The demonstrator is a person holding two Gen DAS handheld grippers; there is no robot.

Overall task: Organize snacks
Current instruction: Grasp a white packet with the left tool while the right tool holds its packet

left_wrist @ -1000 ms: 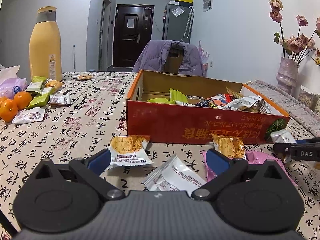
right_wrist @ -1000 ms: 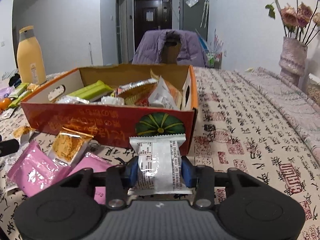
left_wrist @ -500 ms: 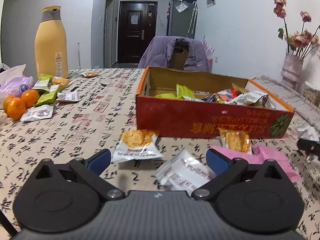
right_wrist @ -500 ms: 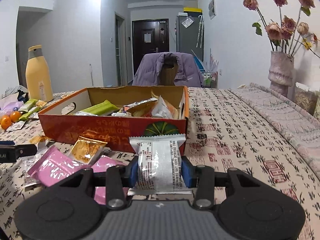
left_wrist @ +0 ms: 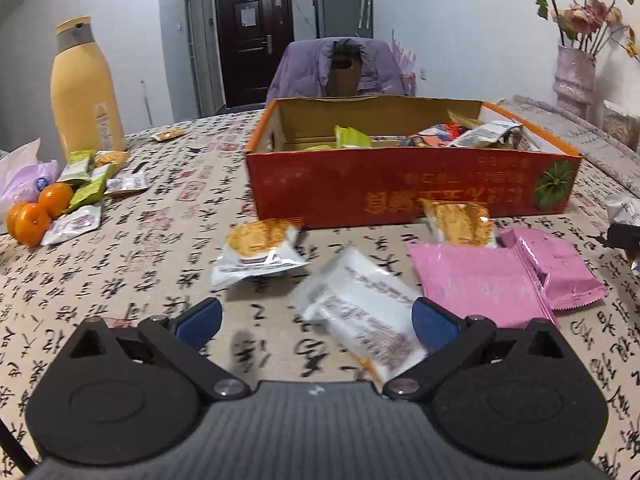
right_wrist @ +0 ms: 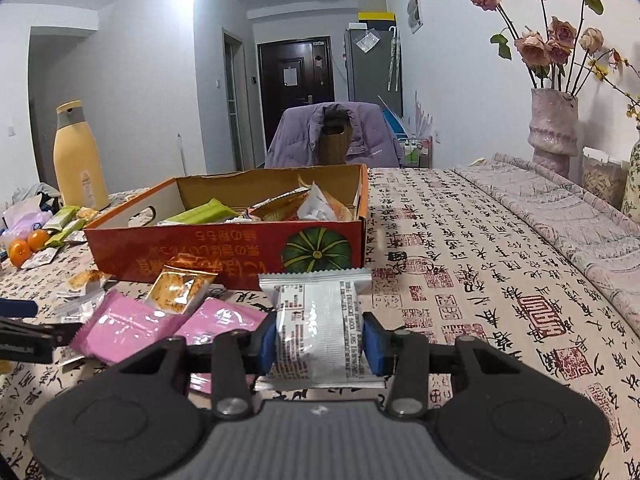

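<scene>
Right gripper: jaws clamped on a silver-white snack packet, gripped across its short width, long axis pointing straight ahead along the fingers, crimped top edge toward the red cardboard box. Packet held just above the surface, short of the box's near wall and near its right corner by the pumpkin print. Box open-topped, already holding green, orange and silver wrappers. Likely next: lift over the near wall, then forward and slightly left to release inside.

Left gripper: jaws wide apart, empty, hovering low over the patterned surface. White wrapped packet lying flat between the jaws, closer to the right finger, long axis running diagonally from far-left to near-right. Grasping it squarely would probably call for a twist of the wrist to meet the short sides. Cracker packet just ahead on the left; pink packets to the right, overlapping one another, with another cracker packet leaning at the box wall. More snacks and oranges well apart at far left beside a yellow bottle.
</scene>
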